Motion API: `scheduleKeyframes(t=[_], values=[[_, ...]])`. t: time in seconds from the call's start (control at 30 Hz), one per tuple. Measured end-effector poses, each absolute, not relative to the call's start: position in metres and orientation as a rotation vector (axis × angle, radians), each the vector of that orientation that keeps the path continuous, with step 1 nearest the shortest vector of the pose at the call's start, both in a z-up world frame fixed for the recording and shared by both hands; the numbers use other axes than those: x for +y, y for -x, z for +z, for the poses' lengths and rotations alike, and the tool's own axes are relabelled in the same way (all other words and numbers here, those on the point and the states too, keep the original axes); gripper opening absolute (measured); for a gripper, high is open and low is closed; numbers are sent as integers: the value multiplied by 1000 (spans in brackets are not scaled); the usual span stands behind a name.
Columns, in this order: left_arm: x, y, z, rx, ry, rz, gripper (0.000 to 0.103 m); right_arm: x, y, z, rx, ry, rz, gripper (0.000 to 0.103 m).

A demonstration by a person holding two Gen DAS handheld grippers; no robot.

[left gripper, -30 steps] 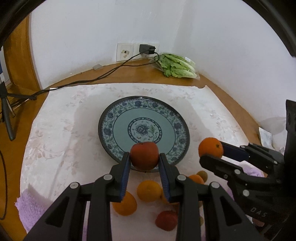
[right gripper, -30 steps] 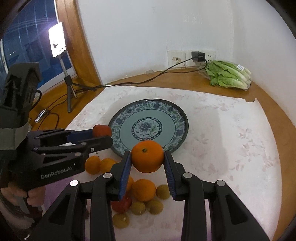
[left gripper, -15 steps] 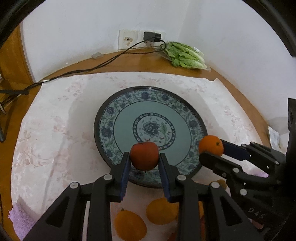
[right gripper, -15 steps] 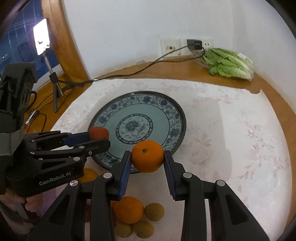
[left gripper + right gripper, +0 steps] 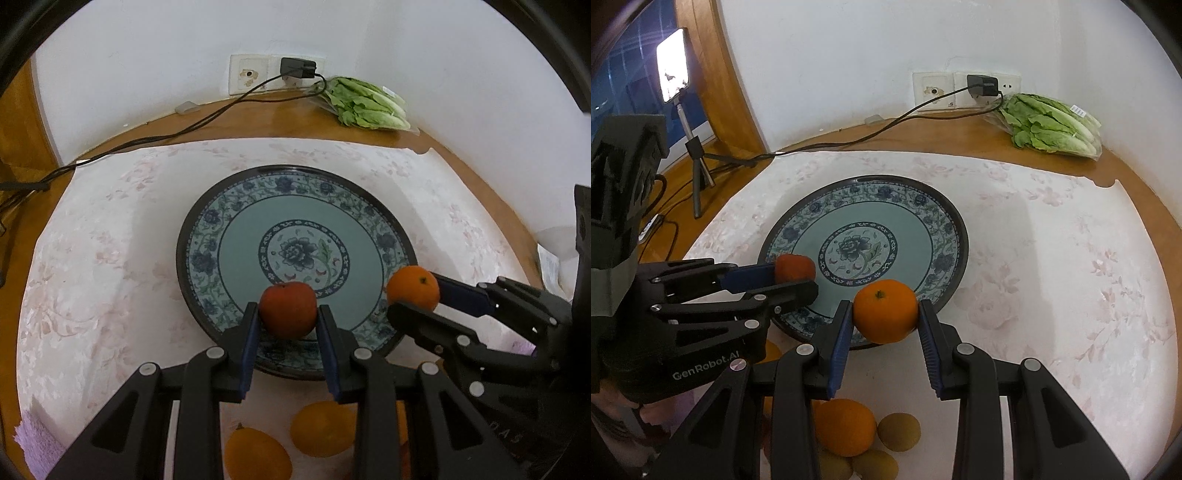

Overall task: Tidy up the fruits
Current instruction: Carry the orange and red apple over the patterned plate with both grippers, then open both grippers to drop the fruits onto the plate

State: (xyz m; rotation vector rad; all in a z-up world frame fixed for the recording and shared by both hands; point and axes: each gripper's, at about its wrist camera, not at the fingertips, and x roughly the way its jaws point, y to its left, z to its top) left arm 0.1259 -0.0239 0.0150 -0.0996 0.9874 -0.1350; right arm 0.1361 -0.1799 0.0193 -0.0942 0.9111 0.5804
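Note:
My left gripper (image 5: 288, 314) is shut on a red apple (image 5: 288, 309) and holds it above the near rim of the blue floral plate (image 5: 369, 218). It also shows in the right wrist view (image 5: 801, 275) with the apple (image 5: 795, 266). My right gripper (image 5: 885, 314) is shut on an orange (image 5: 885, 310), above the plate's (image 5: 938, 221) near right rim. The right gripper (image 5: 413, 295) with the orange (image 5: 413, 287) also shows in the left wrist view. The plate holds no fruit.
Loose oranges (image 5: 322, 428) and small brown-green fruits (image 5: 898, 432) lie on the white cloth (image 5: 1052, 258) near me. A bag of lettuce (image 5: 1049, 125) and a charger cable (image 5: 886, 125) sit by the back wall. A phone light on a tripod (image 5: 673, 70) stands left.
Both grippers have moved forward with their fruit, from above the loose pile to above the near part of the plate.

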Motion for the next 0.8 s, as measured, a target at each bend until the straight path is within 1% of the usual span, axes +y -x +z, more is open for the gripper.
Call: scheduleKeyframes(t=[0.13,0.2,0.27,0.33,0.4,0.47,0.8], values=[[-26,-126,16,989,95,-138,34,-182,-138,20,915,79,581,37],[-27,-125,17,991,96,-138,42,-182,-139,20,923,67,582,40],[-26,-122,20,988,94,-129,44,-184,-138,22,920,61,577,45],[-24,-118,24,983,101,-126,46,-185,-135,25,912,61,573,48],[-21,-113,29,978,116,-127,51,-187,-132,30,901,64,573,50],[-20,-107,33,975,119,-126,53,-188,-127,35,883,73,573,52],[-5,-79,40,989,152,-101,53,-195,-104,47,870,82,585,52]])
